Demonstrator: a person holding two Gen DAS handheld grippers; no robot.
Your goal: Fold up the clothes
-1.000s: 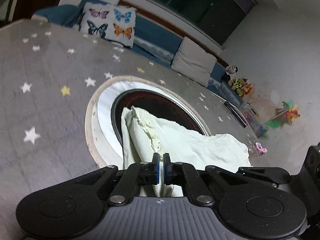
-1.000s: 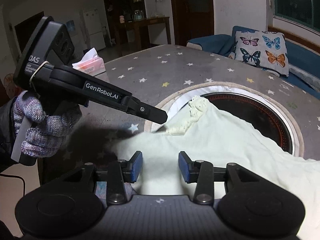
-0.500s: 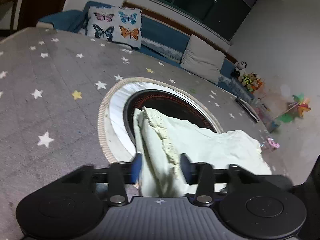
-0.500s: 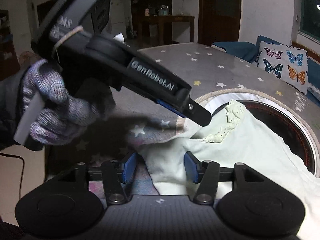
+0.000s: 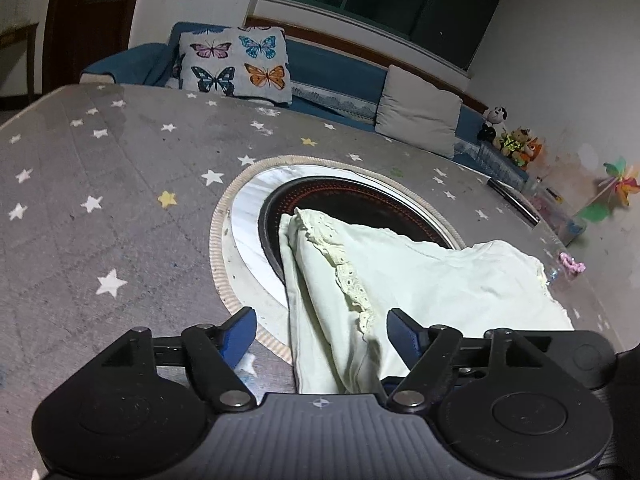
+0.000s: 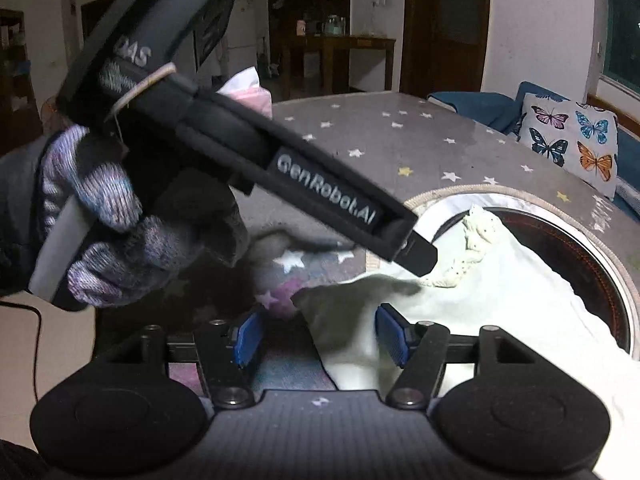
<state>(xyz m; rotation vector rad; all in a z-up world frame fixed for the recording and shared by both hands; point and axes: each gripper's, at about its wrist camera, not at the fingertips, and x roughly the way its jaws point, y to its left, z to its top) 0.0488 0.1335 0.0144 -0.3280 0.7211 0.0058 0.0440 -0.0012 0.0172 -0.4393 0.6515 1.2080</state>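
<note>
A pale yellow-green garment (image 5: 420, 280) with a lace trim lies folded across the round black hob (image 5: 360, 200) set into the star-patterned table (image 5: 120, 184). My left gripper (image 5: 322, 334) is opening, its blue pads wide on either side of the garment's near folded edge without pressing it. In the right wrist view the left gripper (image 6: 420, 258) shows from the side, held by a gloved hand (image 6: 100, 216) just above the lace. My right gripper (image 6: 320, 336) is opening too. The garment's corner (image 6: 348, 320) lies loose between its pads.
A butterfly cushion (image 5: 236, 64) and a grey cushion (image 5: 420, 120) sit on the blue sofa beyond the table. A pink tissue box (image 6: 248, 92) stands at the table's far side. A pink hair tie (image 5: 572, 266) lies near the right table edge.
The left gripper was shut on the garment's edge and has opened wide, letting the cloth drop. The right gripper's jaws have widened too. The left gripper has come nearer in the right view.
</note>
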